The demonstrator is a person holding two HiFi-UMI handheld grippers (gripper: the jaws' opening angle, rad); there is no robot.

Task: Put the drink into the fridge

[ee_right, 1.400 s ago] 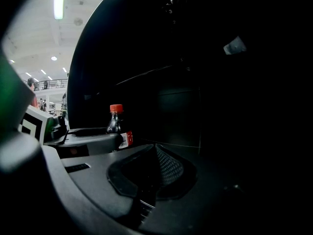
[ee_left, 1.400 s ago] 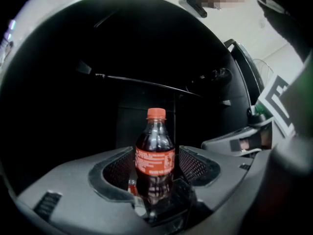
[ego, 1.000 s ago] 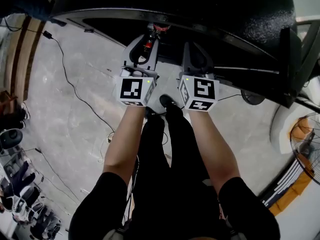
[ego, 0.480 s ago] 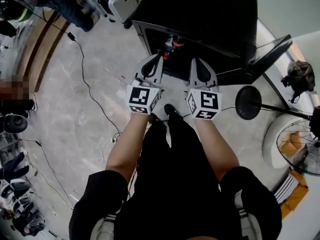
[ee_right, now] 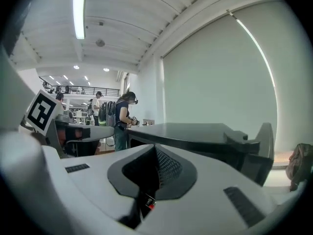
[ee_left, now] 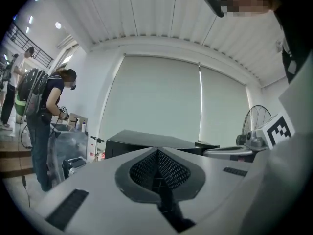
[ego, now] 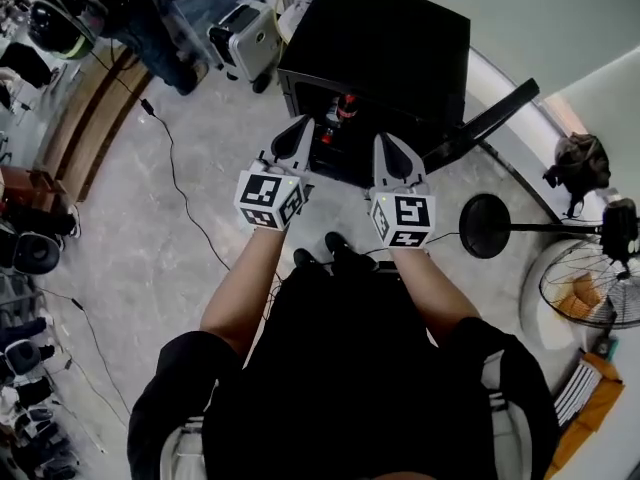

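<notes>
The drink [ego: 345,106], a dark bottle with a red cap, stands upright inside the open front of the black fridge [ego: 390,38]. The fridge door [ego: 480,126] is swung out to the right. My left gripper [ego: 300,123] is in front of the fridge opening, just short of the bottle and not touching it. Its jaws are shut with nothing between them [ee_left: 157,151]. My right gripper [ego: 388,138] is level with it on the right, also pointed at the fridge. Its jaws meet at the tip and hold nothing [ee_right: 155,148].
A round-based stand [ego: 485,226] and a floor fan [ego: 590,288] stand to the right of the fridge. A bag [ego: 572,158] lies farther back. A grey box [ego: 245,36] and a person [ego: 150,18] are to the fridge's left. A cable [ego: 175,183] runs over the concrete floor.
Both grippers have drawn back from the fridge opening and the view has pulled away. The bottle that was at the left gripper's tip now stands alone in the fridge.
</notes>
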